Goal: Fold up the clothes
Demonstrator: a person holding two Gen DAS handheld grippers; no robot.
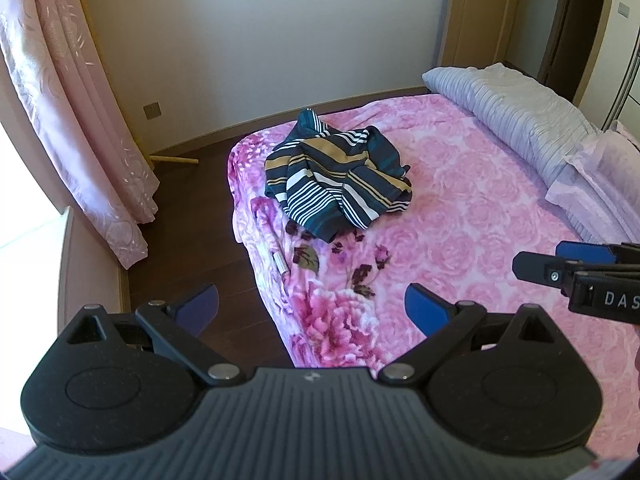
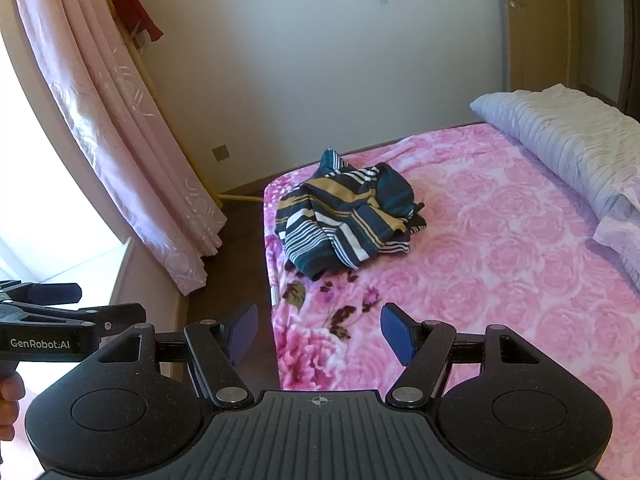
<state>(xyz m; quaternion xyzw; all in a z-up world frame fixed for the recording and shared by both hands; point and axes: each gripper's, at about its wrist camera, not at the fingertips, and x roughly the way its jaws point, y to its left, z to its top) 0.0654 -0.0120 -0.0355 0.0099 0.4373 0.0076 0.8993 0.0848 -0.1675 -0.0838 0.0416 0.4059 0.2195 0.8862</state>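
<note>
A crumpled striped garment, dark teal with white and tan bands, lies in a heap near the far left corner of the bed. My left gripper hovers open above the near bed edge, well short of the garment, nothing between its blue pads. My right gripper is also open and empty, over the near left edge of the bed. Each gripper shows in the other's view: the right one at the right edge, the left one at the left edge, with a hand holding it.
The bed carries a pink rose-pattern blanket. A folded grey quilt and a pillow lie along its right side. Dark floor and a pink curtain are to the left.
</note>
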